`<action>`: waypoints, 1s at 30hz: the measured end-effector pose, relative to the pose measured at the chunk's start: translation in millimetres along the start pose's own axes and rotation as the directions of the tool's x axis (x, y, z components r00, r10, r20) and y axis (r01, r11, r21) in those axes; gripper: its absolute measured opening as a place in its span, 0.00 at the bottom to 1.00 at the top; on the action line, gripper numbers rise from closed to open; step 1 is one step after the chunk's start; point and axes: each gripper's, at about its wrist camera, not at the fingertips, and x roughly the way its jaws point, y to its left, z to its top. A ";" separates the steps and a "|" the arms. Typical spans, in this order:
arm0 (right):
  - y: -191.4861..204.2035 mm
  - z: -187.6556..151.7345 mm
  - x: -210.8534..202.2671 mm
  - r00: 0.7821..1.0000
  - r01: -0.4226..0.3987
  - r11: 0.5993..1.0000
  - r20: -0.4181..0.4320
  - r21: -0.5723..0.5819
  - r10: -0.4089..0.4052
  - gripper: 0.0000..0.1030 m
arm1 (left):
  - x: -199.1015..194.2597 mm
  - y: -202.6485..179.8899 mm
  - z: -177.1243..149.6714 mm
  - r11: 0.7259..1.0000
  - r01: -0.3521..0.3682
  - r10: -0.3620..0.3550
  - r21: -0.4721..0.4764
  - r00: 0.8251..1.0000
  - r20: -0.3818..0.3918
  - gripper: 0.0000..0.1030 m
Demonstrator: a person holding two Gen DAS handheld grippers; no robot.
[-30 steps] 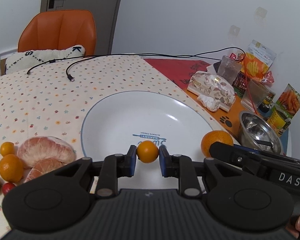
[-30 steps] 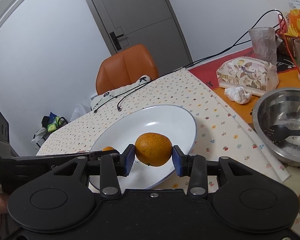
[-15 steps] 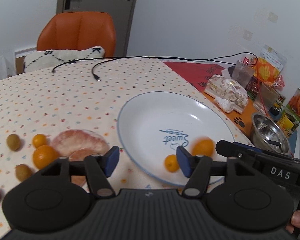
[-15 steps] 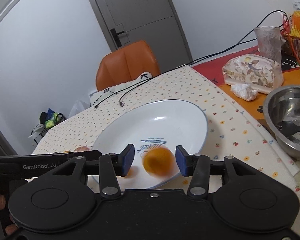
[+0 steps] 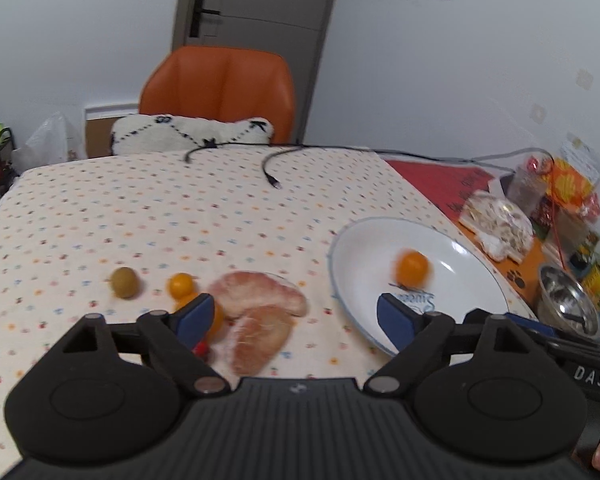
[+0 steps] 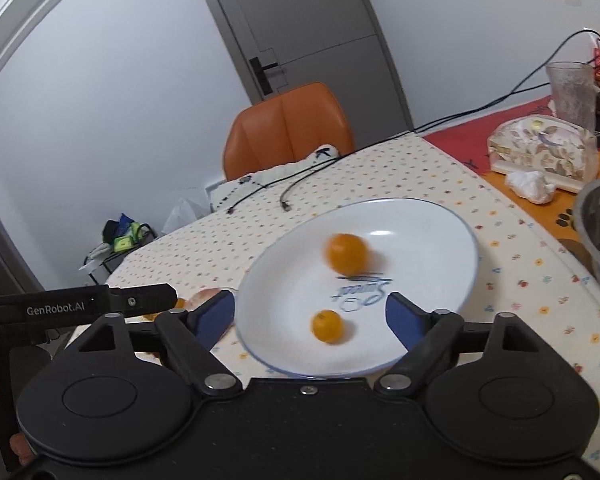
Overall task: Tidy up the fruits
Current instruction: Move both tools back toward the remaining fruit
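Two orange fruits, a larger [image 6: 346,253] and a smaller [image 6: 327,326], are lying blurred on the white plate [image 6: 432,216]; left gripper [image 5: 296,318] and right gripper [image 6: 310,320] are gaping wide, empty.

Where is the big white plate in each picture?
Left wrist view: the white plate sits right of centre, partly hidden behind the open left tool, with one blurred orange showing on it.
Right wrist view: the plate fills the middle, beyond the open right tool, holding two oranges.
Shared landmark: the orange chair behind the table.
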 end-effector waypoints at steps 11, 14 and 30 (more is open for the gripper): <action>34.4 0.6 7.3 0.999 -0.029 0.998 0.011 -0.063 0.030 1.00 | -27.7 38.9 -1.1 0.994 -0.091 0.093 -0.055 0.995 0.032 0.88; 42.9 -0.4 9.0 1.000 -0.024 0.996 0.016 -0.082 0.025 1.00 | -34.2 46.9 -1.1 0.992 -0.106 0.109 -0.065 0.993 0.040 0.88; 77.9 -5.5 25.6 0.997 -0.082 0.988 -0.022 -0.131 0.080 1.00 | -55.4 86.1 -8.7 0.979 -0.166 0.172 -0.115 0.984 0.044 0.89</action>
